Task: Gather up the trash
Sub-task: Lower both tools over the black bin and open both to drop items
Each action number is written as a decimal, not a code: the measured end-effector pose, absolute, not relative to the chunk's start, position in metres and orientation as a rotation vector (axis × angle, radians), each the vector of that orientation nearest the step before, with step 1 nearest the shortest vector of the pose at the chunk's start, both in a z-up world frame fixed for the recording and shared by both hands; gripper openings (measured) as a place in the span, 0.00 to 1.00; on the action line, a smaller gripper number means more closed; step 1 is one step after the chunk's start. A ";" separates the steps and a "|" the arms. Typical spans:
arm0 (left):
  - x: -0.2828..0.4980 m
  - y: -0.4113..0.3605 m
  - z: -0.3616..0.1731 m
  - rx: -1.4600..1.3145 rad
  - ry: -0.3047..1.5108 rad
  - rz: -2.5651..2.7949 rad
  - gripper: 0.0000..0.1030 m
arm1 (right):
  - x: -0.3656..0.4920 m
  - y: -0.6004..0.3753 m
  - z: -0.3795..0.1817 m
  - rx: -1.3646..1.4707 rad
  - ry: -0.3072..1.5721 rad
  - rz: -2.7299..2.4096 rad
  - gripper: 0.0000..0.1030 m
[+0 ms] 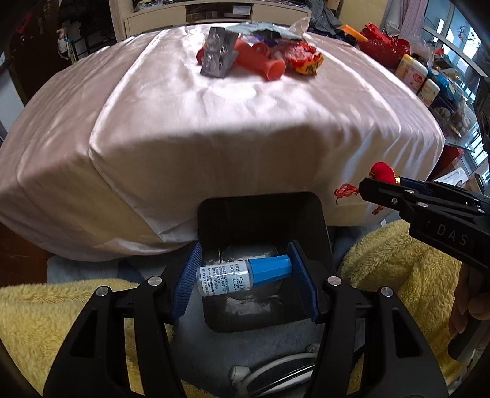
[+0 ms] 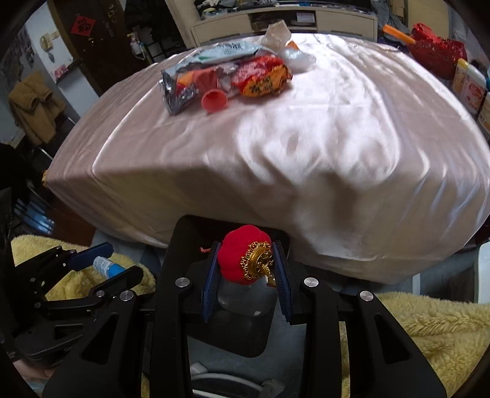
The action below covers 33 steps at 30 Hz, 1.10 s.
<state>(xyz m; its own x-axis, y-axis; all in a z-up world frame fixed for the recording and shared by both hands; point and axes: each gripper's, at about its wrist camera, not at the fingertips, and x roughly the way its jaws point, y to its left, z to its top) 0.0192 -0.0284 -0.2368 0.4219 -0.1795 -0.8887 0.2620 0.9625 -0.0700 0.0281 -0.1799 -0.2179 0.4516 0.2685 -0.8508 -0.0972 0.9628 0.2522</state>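
Note:
My left gripper [image 1: 245, 277] is shut on a small clear bottle with a blue cap [image 1: 242, 275], held crosswise right over the open black bin [image 1: 260, 208]. My right gripper [image 2: 246, 271] is shut on a red plush lantern ornament [image 2: 242, 258] with a gold filigree cap, also above the black bin [image 2: 177, 245]. In the left wrist view the right gripper [image 1: 372, 180] comes in from the right with the red ornament [image 1: 382, 172] and its red tassel [image 1: 344, 191]. A heap of trash [image 1: 260, 55] lies on the far part of the pink-covered table [image 1: 214, 128]: a silver foil bag, a red-orange cup, red candy wrappers.
The bin stands on the floor against the table's front drape, between yellow fleece blankets [image 1: 398, 269]. White cables lie below the bin [image 1: 275, 370]. Bottles and red bags [image 1: 413, 76] crowd the right side beyond the table. Shelves [image 2: 284, 21] stand behind it.

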 end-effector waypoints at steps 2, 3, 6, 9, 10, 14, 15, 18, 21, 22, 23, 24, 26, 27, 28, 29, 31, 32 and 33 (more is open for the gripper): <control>0.019 -0.029 -0.249 0.083 1.128 -0.276 0.54 | 0.026 -0.179 -0.230 0.197 1.109 0.245 0.34; 0.019 -0.030 -0.255 0.082 1.143 -0.276 0.54 | 0.025 -0.178 -0.235 0.197 1.121 0.245 0.34; 0.019 -0.030 -0.272 0.082 1.186 -0.280 0.54 | 0.024 -0.173 -0.247 0.198 1.145 0.256 0.34; 0.021 -0.030 -0.284 0.081 1.215 -0.293 0.54 | 0.025 -0.168 -0.253 0.205 1.162 0.263 0.35; 0.021 -0.031 -0.286 0.082 1.219 -0.299 0.54 | 0.025 -0.167 -0.254 0.204 1.163 0.267 0.35; 0.022 -0.031 -0.289 0.081 1.228 -0.305 0.54 | 0.031 -0.164 -0.256 0.195 1.180 0.273 0.35; 0.021 -0.030 -0.290 0.080 1.230 -0.305 0.53 | 0.032 -0.163 -0.257 0.193 1.184 0.274 0.40; 0.024 -0.030 -0.290 0.085 1.234 -0.292 0.65 | 0.034 -0.165 -0.256 0.197 1.175 0.262 0.69; 0.024 -0.030 -0.291 0.100 1.234 -0.275 0.73 | 0.035 -0.170 -0.254 0.218 1.162 0.249 0.70; 0.025 -0.030 -0.291 0.102 1.233 -0.270 0.76 | 0.035 -0.173 -0.254 0.229 1.160 0.243 0.71; 0.026 -0.030 -0.291 0.104 1.231 -0.266 0.79 | 0.036 -0.175 -0.253 0.239 1.156 0.236 0.73; 0.027 -0.029 -0.290 0.104 1.226 -0.261 0.80 | 0.036 -0.178 -0.252 0.247 1.153 0.229 0.73; 0.028 -0.028 -0.288 0.104 1.217 -0.249 0.84 | 0.038 -0.184 -0.251 0.258 1.150 0.215 0.75; 0.029 -0.027 -0.287 0.102 1.213 -0.243 0.85 | 0.038 -0.186 -0.250 0.261 1.147 0.210 0.76; 0.029 -0.026 -0.285 0.101 1.210 -0.238 0.86 | 0.039 -0.188 -0.249 0.264 1.144 0.205 0.76; 0.030 -0.025 -0.284 0.099 1.207 -0.236 0.87 | 0.040 -0.190 -0.248 0.268 1.142 0.201 0.76; 0.031 -0.022 -0.283 0.096 1.204 -0.234 0.87 | 0.041 -0.193 -0.246 0.274 1.137 0.199 0.76; 0.032 -0.022 -0.281 0.093 1.202 -0.234 0.87 | 0.042 -0.194 -0.244 0.273 1.133 0.197 0.76; 0.032 -0.021 -0.279 0.088 1.198 -0.237 0.87 | 0.042 -0.195 -0.242 0.271 1.127 0.194 0.76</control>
